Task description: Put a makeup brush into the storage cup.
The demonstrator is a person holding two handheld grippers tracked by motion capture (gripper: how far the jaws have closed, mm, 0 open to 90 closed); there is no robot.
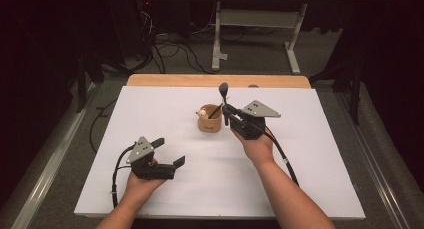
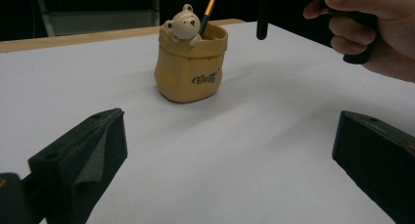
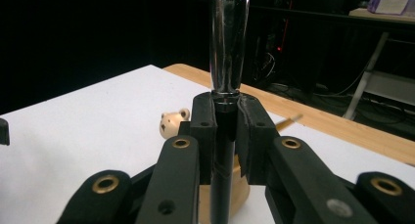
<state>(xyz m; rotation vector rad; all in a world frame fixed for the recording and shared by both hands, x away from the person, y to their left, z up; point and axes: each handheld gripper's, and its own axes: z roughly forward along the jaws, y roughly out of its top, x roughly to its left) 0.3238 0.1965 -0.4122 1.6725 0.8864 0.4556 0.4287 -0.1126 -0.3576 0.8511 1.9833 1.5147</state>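
your right tool point(image 1: 226, 109) grips a black brush point(image 1: 223, 90) upright just beside the holder point(image 1: 209, 122); next, lower it inside. your left tool point(image 1: 167, 151) waits open.

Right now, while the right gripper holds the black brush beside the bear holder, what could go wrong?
1. The holder looks small and light, and the left gripper is open and apart from it, so a brush tip catching the rim might tip it.
2. A thin brush already leans inside the holder; the black brush, clamped in the right gripper, might knock against it on entry.
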